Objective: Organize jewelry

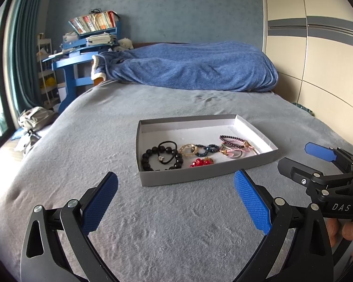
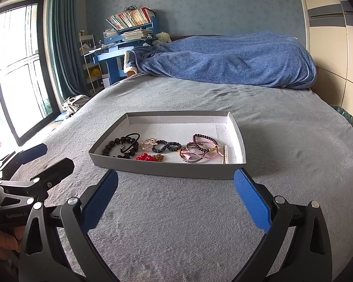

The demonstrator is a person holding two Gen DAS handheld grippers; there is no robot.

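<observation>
A shallow grey box (image 1: 200, 176) (image 2: 171, 170) with a white inside lies on the grey bed. In it are a black bead bracelet (image 1: 150, 159) (image 2: 110, 149), a black hair tie (image 1: 169, 144), gold rings (image 1: 188, 150) (image 2: 148, 143), a dark blue bead loop (image 1: 206, 150) (image 2: 167, 146), red beads (image 1: 200, 162) (image 2: 146, 157), a purple bead bracelet (image 1: 231, 139) (image 2: 204, 141) and pink bangles (image 1: 235, 152) (image 2: 195, 155). My left gripper (image 1: 176, 199) is open and empty, just short of the box. My right gripper (image 2: 176, 197) is open and empty in front of it.
A blue blanket (image 1: 195, 68) (image 2: 228, 58) is heaped at the far end of the bed. A blue desk with books (image 1: 87, 47) (image 2: 127, 40) stands beyond on the left. A wardrobe (image 1: 317, 47) lines the right wall. A window (image 2: 18, 75) is at the left.
</observation>
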